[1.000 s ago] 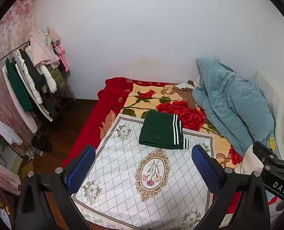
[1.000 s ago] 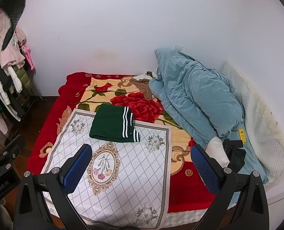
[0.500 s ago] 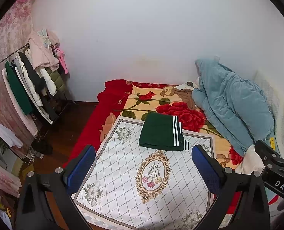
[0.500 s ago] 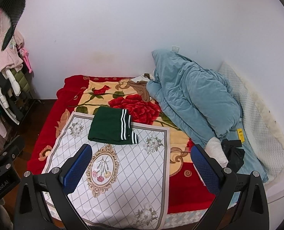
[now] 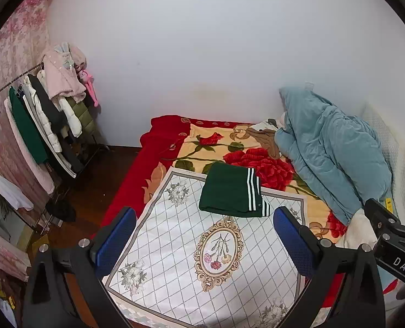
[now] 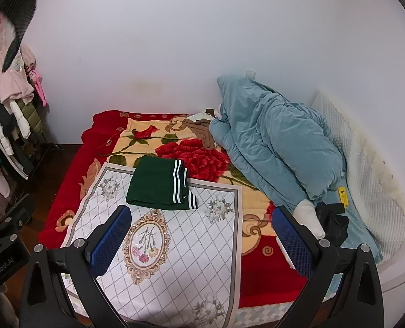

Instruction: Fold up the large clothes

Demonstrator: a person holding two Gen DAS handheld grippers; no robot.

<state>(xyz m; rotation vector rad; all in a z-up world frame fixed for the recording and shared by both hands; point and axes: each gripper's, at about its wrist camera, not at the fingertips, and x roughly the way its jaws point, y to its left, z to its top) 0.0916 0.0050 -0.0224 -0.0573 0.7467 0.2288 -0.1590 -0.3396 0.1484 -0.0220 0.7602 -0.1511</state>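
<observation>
A dark green garment (image 5: 231, 192) with white stripes lies folded into a neat rectangle at the far end of a white lattice-patterned mat (image 5: 202, 248) on the bed. The right wrist view shows the same green garment (image 6: 158, 187) on the mat (image 6: 175, 246). My left gripper (image 5: 204, 235) is open and empty, held well back above the mat's near part. My right gripper (image 6: 199, 236) is also open with nothing between its blue pads, raised above the mat. Neither touches the garment.
A red rose-print blanket (image 5: 246, 150) covers the bed. A bulky light blue quilt (image 6: 273, 142) is heaped along the right side by a white pillow (image 6: 372, 177). A rack of hanging clothes (image 5: 44, 120) stands at the left over dark wooden floor. White wall behind.
Both views drift slightly: the bed and green garment slide a little leftward and down in frame. The garment stays put and both grippers stay open.
</observation>
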